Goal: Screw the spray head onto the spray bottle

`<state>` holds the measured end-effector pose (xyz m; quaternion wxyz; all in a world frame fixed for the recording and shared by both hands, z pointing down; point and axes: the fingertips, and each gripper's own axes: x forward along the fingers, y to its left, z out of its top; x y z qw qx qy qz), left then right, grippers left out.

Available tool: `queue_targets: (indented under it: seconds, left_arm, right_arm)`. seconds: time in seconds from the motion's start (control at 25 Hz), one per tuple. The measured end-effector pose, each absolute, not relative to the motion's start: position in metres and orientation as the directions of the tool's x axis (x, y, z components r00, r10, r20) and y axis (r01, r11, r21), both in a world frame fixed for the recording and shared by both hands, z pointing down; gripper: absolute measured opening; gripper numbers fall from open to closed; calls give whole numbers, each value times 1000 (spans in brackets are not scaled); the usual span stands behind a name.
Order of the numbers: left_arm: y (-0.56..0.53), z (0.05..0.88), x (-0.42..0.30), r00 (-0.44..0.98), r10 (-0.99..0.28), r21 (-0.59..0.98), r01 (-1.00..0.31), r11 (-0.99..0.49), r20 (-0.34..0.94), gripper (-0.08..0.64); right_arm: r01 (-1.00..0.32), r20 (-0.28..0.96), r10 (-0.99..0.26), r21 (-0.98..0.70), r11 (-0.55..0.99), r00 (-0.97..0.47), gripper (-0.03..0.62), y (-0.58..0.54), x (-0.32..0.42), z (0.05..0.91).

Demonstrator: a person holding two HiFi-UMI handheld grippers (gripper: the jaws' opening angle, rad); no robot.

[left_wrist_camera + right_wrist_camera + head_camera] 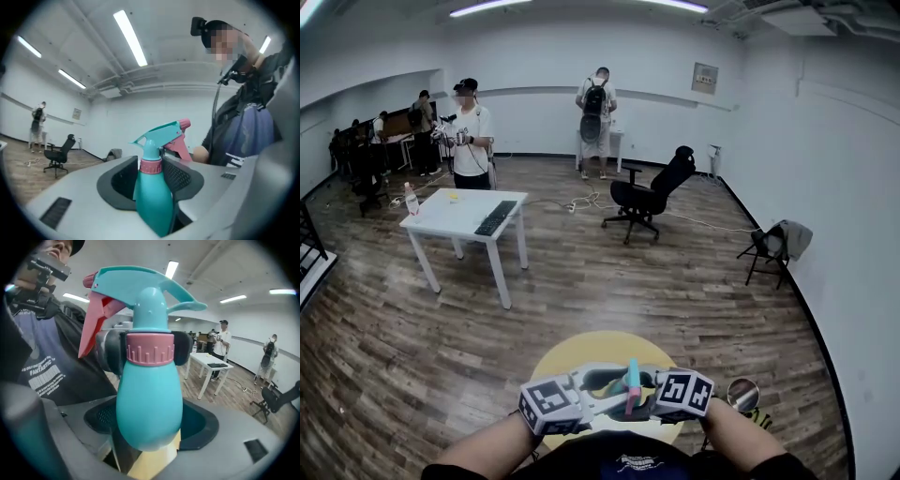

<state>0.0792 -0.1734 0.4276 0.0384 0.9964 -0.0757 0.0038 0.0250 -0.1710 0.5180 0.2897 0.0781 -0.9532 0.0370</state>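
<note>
Screw-on step in hand; spray head sits on neck. Right gripper fingers clamp spray bottle body, over yellow worktop. Left gripper fingers closing round pink collar. Next: twist collar, keep bottle steady.

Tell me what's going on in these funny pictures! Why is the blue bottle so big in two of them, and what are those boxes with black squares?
A person holds a pinching tool, called a gripper, in each hand. The boxes with squares are part of those tools. One picture comes from a camera on the person's head, looking down at a yellow round table. The other two come from cameras riding on the grippers, so the bottle looks huge. The right gripper holds the teal spray bottle by its belly, up in the air. The left gripper has its jaws closing on the pink collar under the spray head, probably to twist it on.
</note>
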Motion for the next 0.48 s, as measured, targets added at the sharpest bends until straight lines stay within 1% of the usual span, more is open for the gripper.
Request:
queue_targets:
  seconds: [0.08,0.12,0.16,0.2,0.24,0.32,0.36,0.4,0.44,0.48]
  left_arm:
    - [-187,423,76,951,-306,155,-296,-942,-44,183]
    - [-190,423,76,934,-355,187,-341,-921,-47,184]
    - [-191,425,78,930,-366,199,-353,-914,-31,186]
    - [-189,430,80,942,-337,189,-330,-925,-2,187]
    - [-184,436,80,962,-271,166,-274,-947,39,190]
    - [-173,446,69,986,-83,108,-99,-989,146,227]
    - [-169,449,60,978,3,76,-14,-997,209,288]
    - [-167,453,50,959,69,52,57,-997,276,392]
    - [-167,456,43,935,113,36,108,-994,336,439]
    - [-167,458,40,916,137,22,139,-990,377,454]
  right_arm:
    - [-242,507,-172,-74,967,-845,394,-182,25,511]
    - [-257,491,-180,-95,962,-853,394,-185,26,509]
    - [-258,486,-178,-102,961,-856,394,-185,27,509]
    - [-246,492,-172,-90,965,-853,394,-184,28,511]
    - [-226,510,-164,-63,972,-845,394,-181,30,514]
    - [-174,576,-146,8,985,-804,394,-175,36,524]
    - [-149,616,-142,40,988,-774,394,-173,40,531]
    - [-127,651,-138,64,990,-746,394,-172,44,537]
    - [-105,675,-129,76,992,-726,394,-169,46,541]
    - [-82,687,-112,76,994,-718,394,-166,45,544]
